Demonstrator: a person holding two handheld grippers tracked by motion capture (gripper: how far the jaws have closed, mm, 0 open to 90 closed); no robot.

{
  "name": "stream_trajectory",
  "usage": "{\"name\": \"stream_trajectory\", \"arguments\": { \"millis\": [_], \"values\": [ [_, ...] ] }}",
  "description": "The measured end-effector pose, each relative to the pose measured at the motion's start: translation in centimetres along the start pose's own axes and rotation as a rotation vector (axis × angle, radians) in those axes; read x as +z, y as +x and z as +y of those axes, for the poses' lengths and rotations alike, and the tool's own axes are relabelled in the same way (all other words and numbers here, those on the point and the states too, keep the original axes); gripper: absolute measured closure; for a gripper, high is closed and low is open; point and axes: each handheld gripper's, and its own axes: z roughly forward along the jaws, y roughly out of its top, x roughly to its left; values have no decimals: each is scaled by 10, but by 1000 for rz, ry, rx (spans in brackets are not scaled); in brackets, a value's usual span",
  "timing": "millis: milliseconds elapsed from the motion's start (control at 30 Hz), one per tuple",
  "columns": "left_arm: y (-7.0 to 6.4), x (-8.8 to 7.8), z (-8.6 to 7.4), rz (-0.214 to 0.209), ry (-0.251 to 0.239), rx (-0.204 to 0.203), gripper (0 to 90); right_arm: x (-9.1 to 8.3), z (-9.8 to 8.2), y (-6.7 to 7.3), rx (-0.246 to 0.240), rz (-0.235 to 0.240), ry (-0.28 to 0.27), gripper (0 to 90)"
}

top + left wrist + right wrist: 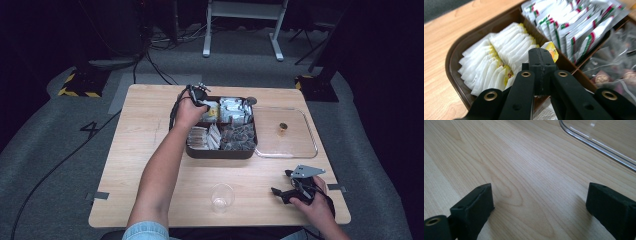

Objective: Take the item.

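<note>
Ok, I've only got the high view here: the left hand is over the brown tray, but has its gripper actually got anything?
Observer: Yes. In the left gripper view, the left gripper has its jaws shut on a yellow-printed sachet.
Operator: Which compartment is it from?
Observer: It sits just above the row of white sachets in the corner compartment of the brown tray.
Operator: And the right one?
Observer: The right gripper has its jaws wide apart, with only bare table between them.

my left gripper [200, 95] over box [220, 152] at 12 | cup [222, 196] at 6 | lid [310, 150] at 3, right of box
</note>
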Motion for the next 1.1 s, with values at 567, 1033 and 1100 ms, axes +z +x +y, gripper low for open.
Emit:
{"name": "stream_trajectory", "arguments": {
  "millis": [567,1033,1100],
  "values": [
    [-11,-56,2,-69,-150,37,900,0,0,0,-3,0,1,76],
    [-37,-108,-10,-139,-227,113,900,0,0,0,-4,-1,1,76],
    [-44,-115,-13,-150,-227,136,900,0,0,0,-4,-1,1,76]
  ]
}}
